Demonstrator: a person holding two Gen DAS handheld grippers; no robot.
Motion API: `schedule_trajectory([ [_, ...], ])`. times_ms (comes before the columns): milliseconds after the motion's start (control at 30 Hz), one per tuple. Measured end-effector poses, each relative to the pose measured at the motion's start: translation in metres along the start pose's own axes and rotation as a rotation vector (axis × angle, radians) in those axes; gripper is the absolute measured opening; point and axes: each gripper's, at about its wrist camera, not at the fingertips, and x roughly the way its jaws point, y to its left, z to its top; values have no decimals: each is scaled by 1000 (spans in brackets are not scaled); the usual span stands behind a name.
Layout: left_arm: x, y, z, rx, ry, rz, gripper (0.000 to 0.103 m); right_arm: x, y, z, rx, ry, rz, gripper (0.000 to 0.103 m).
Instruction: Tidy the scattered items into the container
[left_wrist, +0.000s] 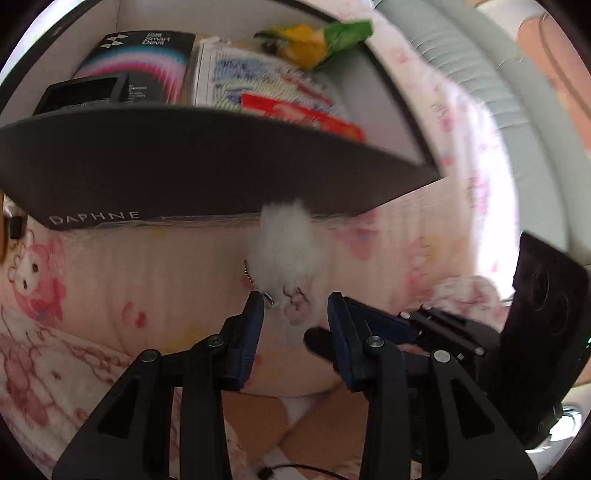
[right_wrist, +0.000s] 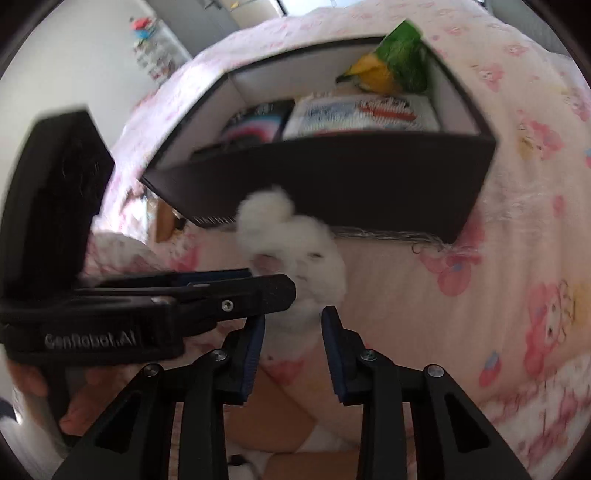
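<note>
Colours and patterns noted
White fluffy toy (left_wrist: 286, 251); dark box (left_wrist: 207, 166) showing white lining; bedspread (left_wrist: 166, 280) showing pink cartoon print; green-yellow packet (left_wrist: 321, 40) lying inside.

We see a pale pink bedspread (left_wrist: 155, 273) printed with cartoon rabbits — it covers the whole bed. Pale grey-green ribbed bedding (left_wrist: 465, 62) lies along its far side. Beyond the bed stands a white cabinet (right_wrist: 162, 55) — colourful, blurred things sit on top.
</note>
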Motion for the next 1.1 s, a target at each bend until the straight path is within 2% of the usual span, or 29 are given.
schedule_trajectory([
  [67,10,-4,1,23,33,70,35,22,-15,4,24,59,-65,21],
  [133,6,-3,1,23,20,87,35,25,-27,2,75,55,-60,20],
  [333,-20,14,3,-30,-44,98,35,9,-44,-18,215,26,67,21],
  [400,-25,19,7,-44,-59,118,41,12,-38,-22,205,51,147,21],
  [467,-22,20,12,-50,-41,116,46,26,-27,-24,185,96,199,22],
  [533,-17,19,17,-45,-43,135,46,43,-18,-19,165,133,178,22],
  [633,-7,17,23,-39,-47,169,44,63,-12,-10,171,146,209,22],
  [667,-3,18,21,-43,-34,159,38,66,-13,-8,181,139,199,21],
  [733,-3,20,17,-52,-21,143,29,64,-15,-8,178,111,120,14],
  [800,-11,19,8,-49,-27,137,27,52,-21,-11,179,75,96,10],
  [900,-19,21,-9,-87,24,64,27,29,-34,-11,194,-7,-43,9],
  [967,-22,18,-9,-78,26,79,27,15,-43,-11,222,-43,-60,9],
  [1033,-32,16,-8,-62,-11,111,27,12,-41,-12,223,-17,3,10],
  [1100,-39,19,-1,-66,-46,131,29,20,-29,-14,200,35,116,10],
])
